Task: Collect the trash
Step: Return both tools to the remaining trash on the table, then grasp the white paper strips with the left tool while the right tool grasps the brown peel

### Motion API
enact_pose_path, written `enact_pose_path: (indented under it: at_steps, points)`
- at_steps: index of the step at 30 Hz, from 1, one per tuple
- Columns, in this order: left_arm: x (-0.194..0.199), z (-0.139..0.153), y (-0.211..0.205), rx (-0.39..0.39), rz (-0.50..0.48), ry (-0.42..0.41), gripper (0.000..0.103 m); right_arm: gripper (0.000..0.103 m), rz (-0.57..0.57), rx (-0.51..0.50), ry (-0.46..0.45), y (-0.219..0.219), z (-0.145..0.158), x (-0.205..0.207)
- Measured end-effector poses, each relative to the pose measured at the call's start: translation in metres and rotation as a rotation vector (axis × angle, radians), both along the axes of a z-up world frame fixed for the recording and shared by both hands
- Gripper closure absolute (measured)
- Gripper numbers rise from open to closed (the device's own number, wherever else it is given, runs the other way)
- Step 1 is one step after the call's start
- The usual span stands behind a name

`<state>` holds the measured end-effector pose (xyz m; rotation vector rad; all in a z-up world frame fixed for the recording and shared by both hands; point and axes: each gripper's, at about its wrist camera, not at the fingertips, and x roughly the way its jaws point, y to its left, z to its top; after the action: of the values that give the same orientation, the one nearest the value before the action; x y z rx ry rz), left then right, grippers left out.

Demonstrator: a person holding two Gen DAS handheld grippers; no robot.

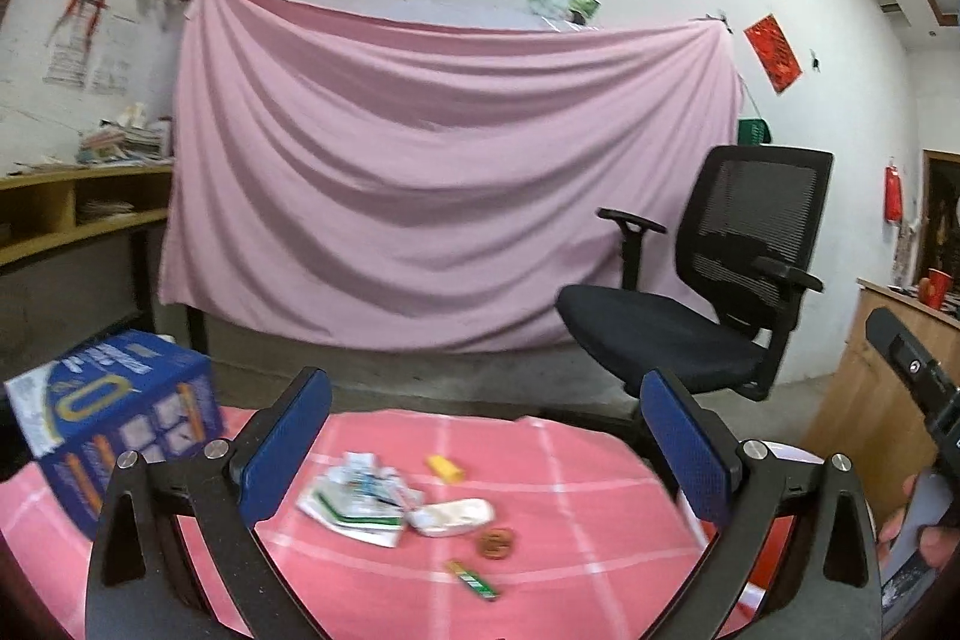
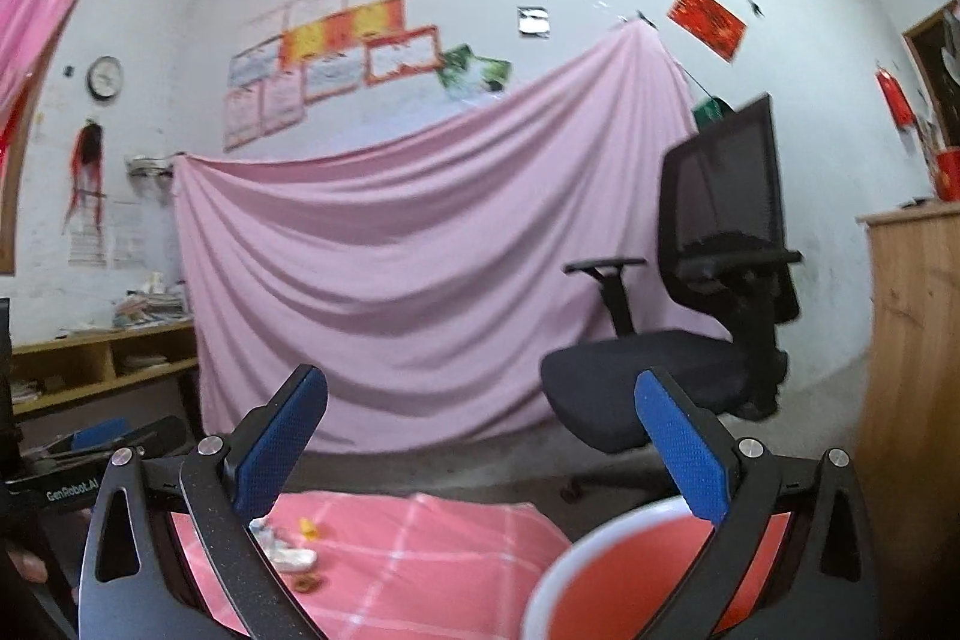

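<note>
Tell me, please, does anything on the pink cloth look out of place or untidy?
Yes. Trash lies loose on the pink cloth: crumpled wrappers, a white tube, a yellow piece, a brown round bit and a green strip.

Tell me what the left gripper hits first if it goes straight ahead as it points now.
Probably nothing on the table: the open left gripper points nearly level, above the crumpled wrappers. Beyond is bare floor, then the hanging pink sheet. Depth is uncertain.

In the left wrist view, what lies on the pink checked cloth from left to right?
Blue carton → crumpled white wrappers → yellow piece → white packet → brown round piece.
</note>
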<state>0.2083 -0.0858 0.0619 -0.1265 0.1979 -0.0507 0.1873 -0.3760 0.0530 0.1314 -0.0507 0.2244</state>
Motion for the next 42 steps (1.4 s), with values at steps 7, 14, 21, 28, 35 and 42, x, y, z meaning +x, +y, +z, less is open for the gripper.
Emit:
enact_pose_path:
  at_steps: [7,14,21,28,35,42]
  points:
    - [-0.020,-0.005,0.039,0.019,0.100,-0.042,0.002,0.000,0.075,-0.070,-0.056,0.044,0.002,-0.003]
    - [-0.026,-0.019,0.074,0.031,0.161,-0.012,0.002,0.000,0.118,-0.160,-0.029,0.085,-0.007,0.006]
    - [-0.021,-0.037,0.095,0.047,0.178,0.027,0.002,0.000,0.139,-0.267,0.007,0.114,-0.022,0.011]
    - [-0.001,-0.053,0.101,0.079,0.133,0.132,0.002,0.000,0.134,-0.292,0.144,0.121,-0.037,0.034]
    - [0.034,-0.072,0.100,0.076,0.076,0.313,0.002,0.000,0.123,-0.319,0.399,0.123,-0.059,0.067]
    - [0.066,-0.088,0.097,0.041,-0.010,0.457,0.025,0.001,0.175,-0.333,0.562,0.129,-0.077,0.087]
